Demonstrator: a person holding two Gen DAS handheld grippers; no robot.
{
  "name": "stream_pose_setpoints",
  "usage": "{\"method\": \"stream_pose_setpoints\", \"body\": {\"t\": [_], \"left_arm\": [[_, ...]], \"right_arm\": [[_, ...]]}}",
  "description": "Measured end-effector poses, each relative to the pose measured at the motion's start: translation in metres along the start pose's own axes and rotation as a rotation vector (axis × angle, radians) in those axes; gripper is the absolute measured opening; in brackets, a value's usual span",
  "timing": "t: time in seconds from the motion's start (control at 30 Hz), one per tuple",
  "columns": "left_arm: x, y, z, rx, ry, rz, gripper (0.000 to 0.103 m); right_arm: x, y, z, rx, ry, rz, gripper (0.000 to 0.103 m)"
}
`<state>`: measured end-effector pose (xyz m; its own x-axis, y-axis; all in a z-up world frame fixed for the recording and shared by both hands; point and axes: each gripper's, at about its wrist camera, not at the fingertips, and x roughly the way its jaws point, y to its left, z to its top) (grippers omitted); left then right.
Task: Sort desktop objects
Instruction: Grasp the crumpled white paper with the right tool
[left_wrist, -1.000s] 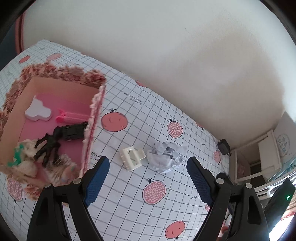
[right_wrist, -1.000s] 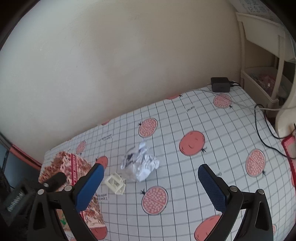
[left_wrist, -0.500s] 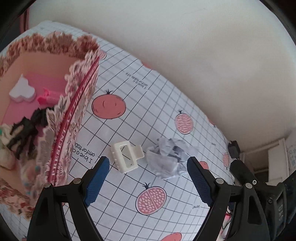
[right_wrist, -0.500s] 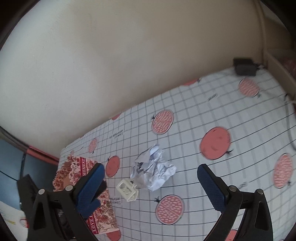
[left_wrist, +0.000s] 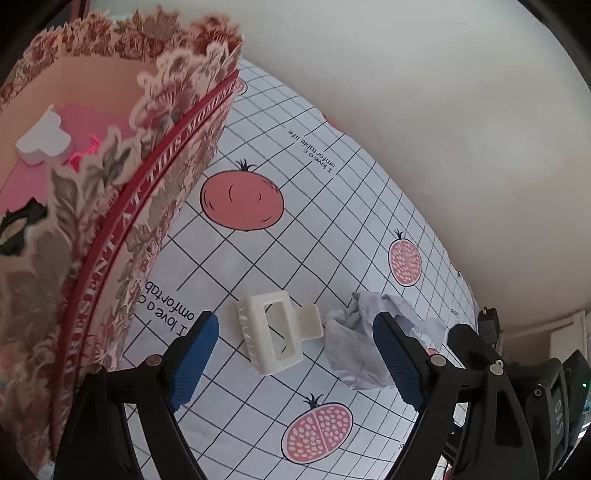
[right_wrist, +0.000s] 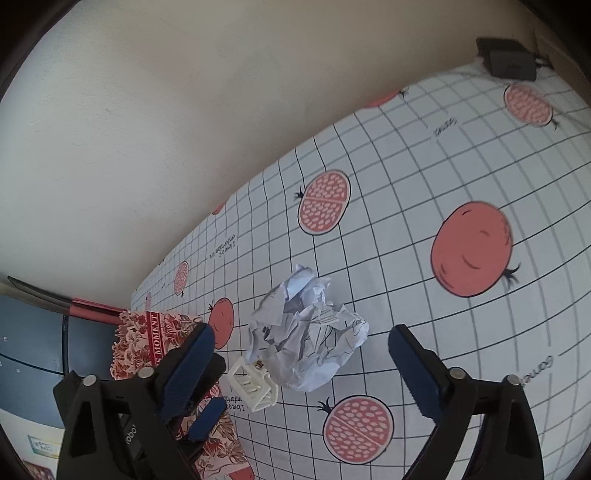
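Pomegranate-print table (left_wrist: 258, 258): left gripper (left_wrist: 291, 354), jaws spread, brackets the white hair clip (left_wrist: 275, 334) lying beside crumpled paper (right_wrist: 306, 343). Right gripper (right_wrist: 301, 362) hovers spread over the paper. Pickup seems imminent; closing, then transfer to the floral box (left_wrist: 122, 206).

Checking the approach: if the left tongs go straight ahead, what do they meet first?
Probably the hair clip, lying between the open left tongs; the paper ball sits just right of it.

Home desk, fruit-print tablecloth (right_wrist: 461, 155), floral keepsake box (left_wrist: 122, 206), plain wall (right_wrist: 184, 92)
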<state>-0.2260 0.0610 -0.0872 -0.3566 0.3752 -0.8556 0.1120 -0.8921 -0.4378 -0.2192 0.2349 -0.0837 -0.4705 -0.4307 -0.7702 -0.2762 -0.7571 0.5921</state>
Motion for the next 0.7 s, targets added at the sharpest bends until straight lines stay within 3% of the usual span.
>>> {"method": "stream_pose_setpoints", "body": {"t": [0.47, 0.7], "left_arm": [[0.022, 0.008, -0.005, -0.008, 0.017, 0.007, 0.086], [0.023, 0.008, -0.006, 0.013, -0.011, 0.026, 0.082]], "right_arm": [[0.031, -0.004, 0.000, -0.011, 0.039, -0.003, 0.086], [0.041, -0.010, -0.004, 0.001, 0.055, -0.011, 0.083]]}}
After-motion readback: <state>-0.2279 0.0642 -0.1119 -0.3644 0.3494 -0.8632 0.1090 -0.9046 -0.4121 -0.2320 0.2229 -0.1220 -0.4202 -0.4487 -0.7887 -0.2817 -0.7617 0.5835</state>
